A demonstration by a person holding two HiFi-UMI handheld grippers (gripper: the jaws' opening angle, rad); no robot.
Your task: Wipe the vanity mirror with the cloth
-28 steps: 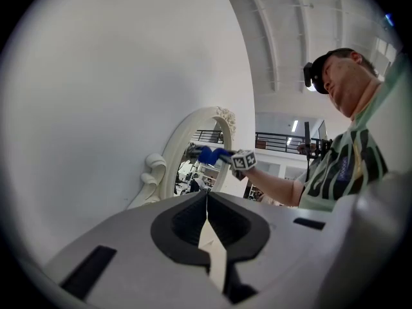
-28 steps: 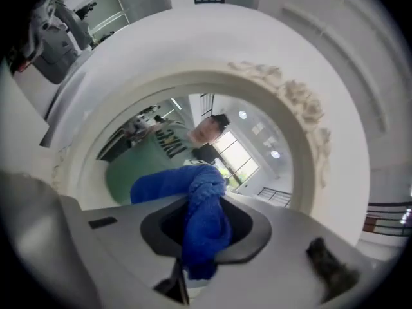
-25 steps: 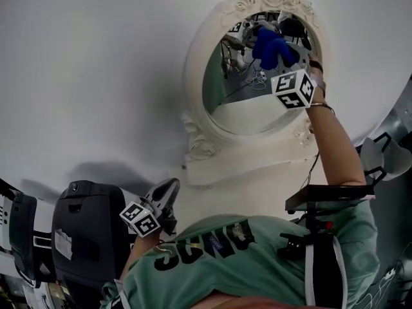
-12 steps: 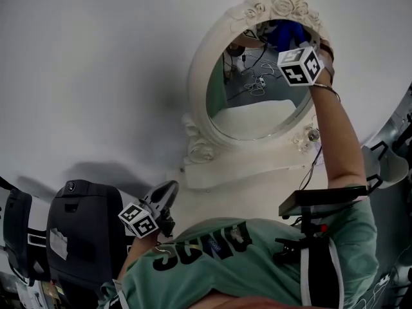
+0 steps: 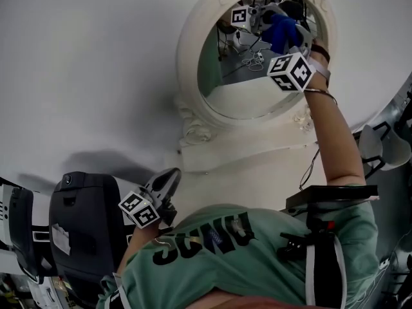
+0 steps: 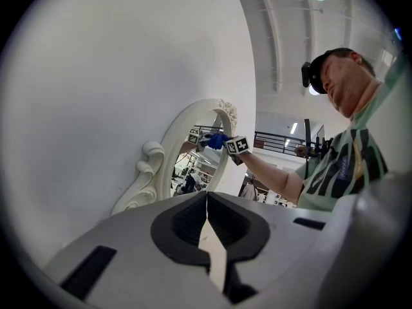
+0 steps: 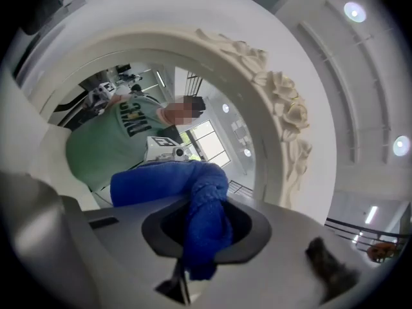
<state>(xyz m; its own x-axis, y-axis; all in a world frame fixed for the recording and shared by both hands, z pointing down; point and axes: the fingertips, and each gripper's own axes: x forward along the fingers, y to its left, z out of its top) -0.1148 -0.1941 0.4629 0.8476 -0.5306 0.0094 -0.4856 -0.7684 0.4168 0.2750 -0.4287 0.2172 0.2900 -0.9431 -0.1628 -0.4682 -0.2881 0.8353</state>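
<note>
between the clamped fingers of the right gripper point(image 7: 192, 253), the cloth point(image 7: 207, 214) presses the mirror point(image 5: 238, 92). wiping seems partway. left gripper point(image 6: 207, 214) closed, empty.

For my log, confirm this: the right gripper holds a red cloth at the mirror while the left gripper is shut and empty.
Wrong colour: the cloth in the right gripper is blue, not red, as the right gripper view shows. The rest stands.
</note>
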